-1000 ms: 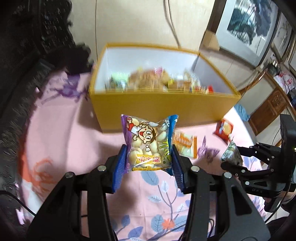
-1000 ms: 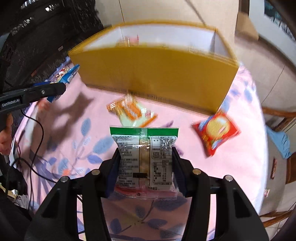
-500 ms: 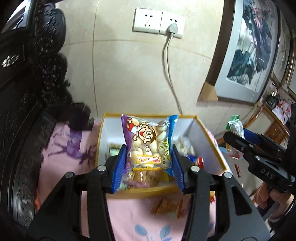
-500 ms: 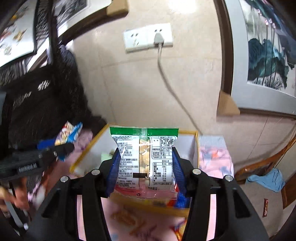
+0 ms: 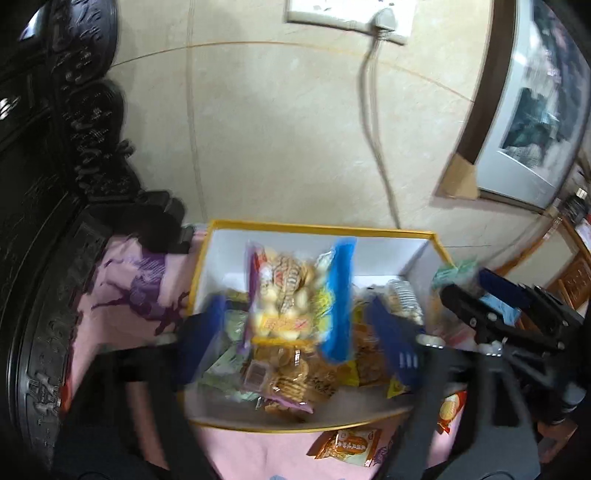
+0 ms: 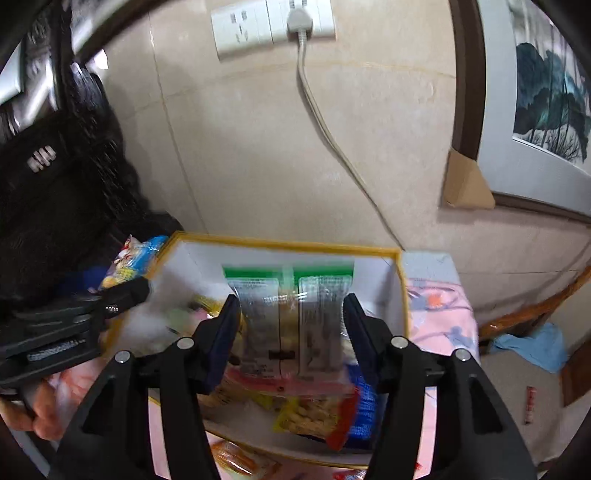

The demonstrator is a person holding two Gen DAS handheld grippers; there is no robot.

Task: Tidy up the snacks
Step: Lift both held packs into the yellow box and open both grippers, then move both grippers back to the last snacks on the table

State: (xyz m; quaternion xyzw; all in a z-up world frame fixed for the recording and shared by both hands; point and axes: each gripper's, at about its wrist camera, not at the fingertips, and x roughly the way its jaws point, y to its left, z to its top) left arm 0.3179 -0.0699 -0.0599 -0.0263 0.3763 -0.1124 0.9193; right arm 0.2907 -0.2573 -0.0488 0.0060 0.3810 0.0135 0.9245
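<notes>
The yellow box [image 5: 321,227] with white inner walls holds several snack packs; it also shows in the right wrist view [image 6: 288,245]. My left gripper [image 5: 299,332] hangs over the box, its jaws spread wide apart. The purple and blue cartoon snack bag [image 5: 295,295] sits blurred between them, touching neither finger. My right gripper [image 6: 290,332] is shut on a green-topped clear snack pack [image 6: 288,317], held above the box's right part. The right gripper [image 5: 495,314] appears at right in the left wrist view.
An orange snack pack [image 5: 347,446] and a red one [image 5: 450,410] lie on the pink floral cloth [image 5: 122,295] in front of the box. The wall with a socket [image 6: 273,26] and cord stands behind. Dark carved furniture [image 5: 44,184] is at left.
My left gripper has opened and let go of the cartoon bag over the box. Both grippers have tipped down closer over the box. The right gripper keeps its pack.
</notes>
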